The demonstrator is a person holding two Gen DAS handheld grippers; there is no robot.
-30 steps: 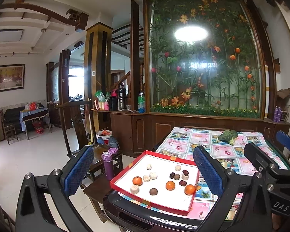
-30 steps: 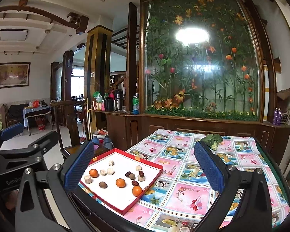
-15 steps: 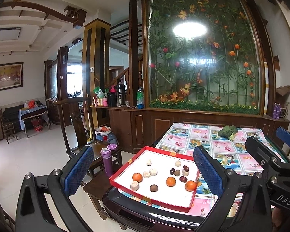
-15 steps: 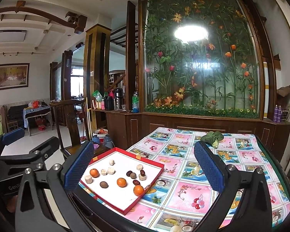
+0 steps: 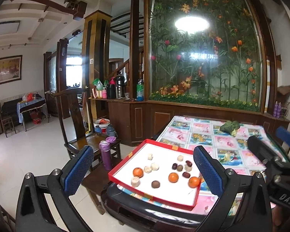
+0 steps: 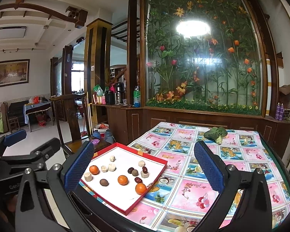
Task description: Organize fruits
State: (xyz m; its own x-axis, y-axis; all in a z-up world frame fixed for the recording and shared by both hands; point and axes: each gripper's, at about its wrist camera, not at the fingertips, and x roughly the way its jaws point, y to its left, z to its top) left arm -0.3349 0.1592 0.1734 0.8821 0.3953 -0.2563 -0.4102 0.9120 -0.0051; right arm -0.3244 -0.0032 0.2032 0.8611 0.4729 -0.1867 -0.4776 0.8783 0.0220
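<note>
Three oranges (image 5: pixel 173 177), scattered in a shallow red-rimmed tray (image 5: pixel 125 160) with a white floor: one near the left edge, one central, one near the right corner. Among them, dark red dates (image 5: pixel 188 163), brown round fruits (image 5: pixel 155 184) and pale round slices (image 5: pixel 154 166), all loose and mostly apart. Tray at the near left corner of a table (image 6: pixel 193 174) under a floral cloth, one corner overhanging the edge. Leafy green vegetable (image 6: pixel 215 133) at the far side, well apart from the tray. Left gripper (image 5: pixel 144 166) held above and before the tray, jaws spread wide, nothing between. Right gripper (image 6: pixel 145 166) likewise spread and empty, over the table's near edge. Wooden chair (image 5: pixel 77 119) left of the table, purple bottle (image 5: pixel 105 154) on a stool beside it.
</note>
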